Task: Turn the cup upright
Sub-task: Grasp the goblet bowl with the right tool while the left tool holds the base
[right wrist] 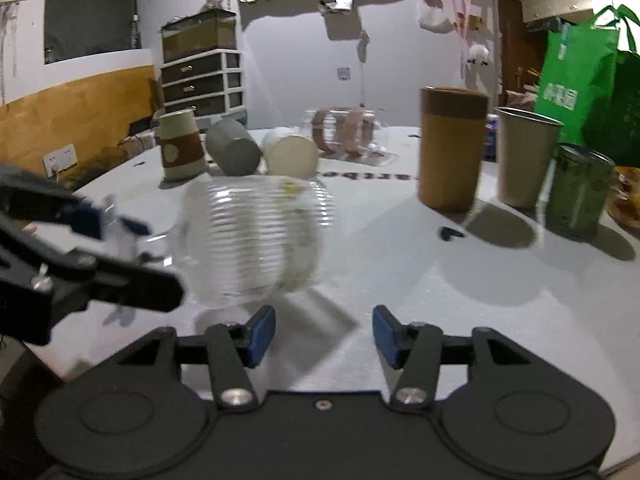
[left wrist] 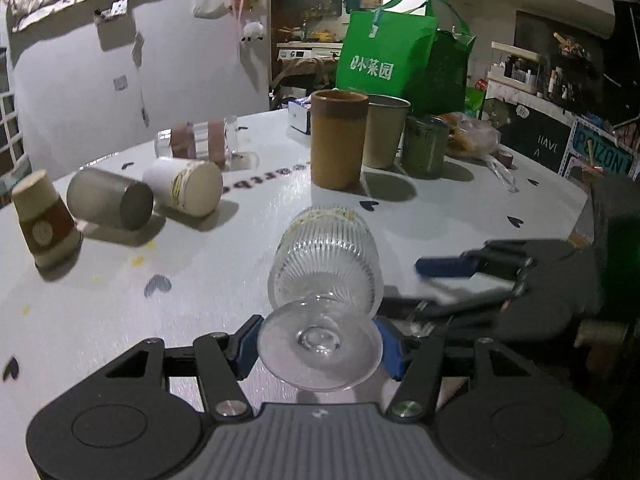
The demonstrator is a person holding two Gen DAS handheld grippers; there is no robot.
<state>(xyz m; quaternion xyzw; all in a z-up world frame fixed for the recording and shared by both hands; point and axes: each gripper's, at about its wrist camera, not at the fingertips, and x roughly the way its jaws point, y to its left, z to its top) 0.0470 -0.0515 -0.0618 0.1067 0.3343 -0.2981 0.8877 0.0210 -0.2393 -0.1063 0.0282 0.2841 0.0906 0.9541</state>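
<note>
A clear ribbed glass goblet [left wrist: 325, 268] lies on its side on the white table [left wrist: 224, 264], its round foot toward my left gripper [left wrist: 318, 346]. The left gripper's blue pads [left wrist: 246, 346] sit on either side of the foot and appear shut on it. In the right wrist view the goblet [right wrist: 248, 236] shows blurred, with the left gripper [right wrist: 116, 228] at its left end. My right gripper [right wrist: 323, 334] is open and empty, just in front of the goblet and apart from it.
Lying cups: grey tumbler [left wrist: 110, 199], white paper cup [left wrist: 184, 186], banded clear glass [left wrist: 198, 144]. An inverted paper cup [left wrist: 44, 220] stands left. Upright: brown cup [left wrist: 339, 140], steel cup [left wrist: 384, 132], green jar [left wrist: 425, 146]. A green bag [left wrist: 400, 48] stands behind.
</note>
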